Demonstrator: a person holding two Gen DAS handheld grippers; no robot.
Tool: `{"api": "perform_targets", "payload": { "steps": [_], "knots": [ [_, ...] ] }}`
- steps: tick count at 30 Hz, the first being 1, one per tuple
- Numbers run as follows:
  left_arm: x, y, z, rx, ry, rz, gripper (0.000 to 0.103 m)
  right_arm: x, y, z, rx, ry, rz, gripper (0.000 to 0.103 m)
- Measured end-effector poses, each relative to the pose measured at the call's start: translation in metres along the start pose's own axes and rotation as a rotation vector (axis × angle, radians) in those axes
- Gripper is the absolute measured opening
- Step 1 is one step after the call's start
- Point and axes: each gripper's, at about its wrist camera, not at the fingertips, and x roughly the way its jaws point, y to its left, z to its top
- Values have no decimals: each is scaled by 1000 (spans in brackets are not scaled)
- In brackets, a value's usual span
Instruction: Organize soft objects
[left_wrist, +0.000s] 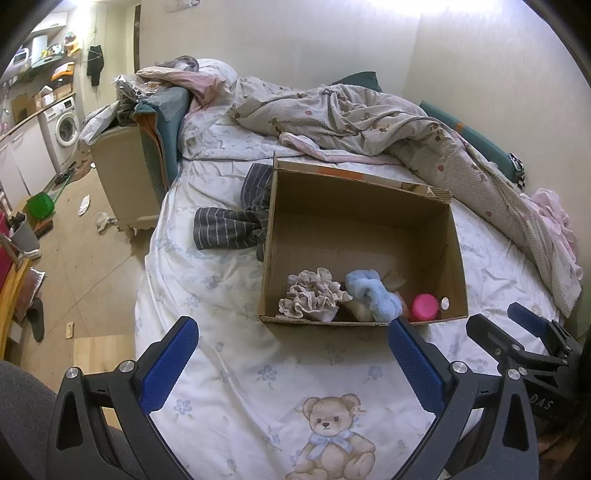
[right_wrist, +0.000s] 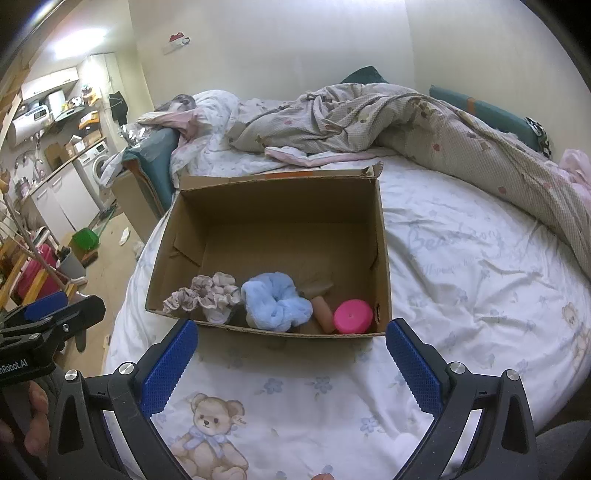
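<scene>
- Both grippers, left gripper (left_wrist: 291, 360) and right gripper (right_wrist: 291, 360), hang wide open and empty at lower frame.
- Target: striped cloth (left_wrist: 236, 218), centre-left, touching the cardboard box (left_wrist: 354, 206) outside its wall.
- Pinch the bunched middle; lift clear of the wall before releasing beside the blue scrunchie (left_wrist: 373, 295).

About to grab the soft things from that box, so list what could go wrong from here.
1. The blue scrunchie lies against the pink cap and a tan tube; a wide grab may catch those hard items too.
2. The beige scrunchie sits tight against the cardboard box's near wall; fingers could snag or tip it.
3. The striped garment lies behind the box's left side, unseen from the right wrist, so easily missed.
</scene>
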Motion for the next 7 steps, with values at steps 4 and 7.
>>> {"api": "perform_targets", "payload": {
  "steps": [4,7],
  "knots": [
    [1,1,0,-2,4,-8,102,0,0,0,2,-1,1,103],
    [1,1,-1,1,5,-9,102,0,0,0,2,0,1,103]
  ]
}}
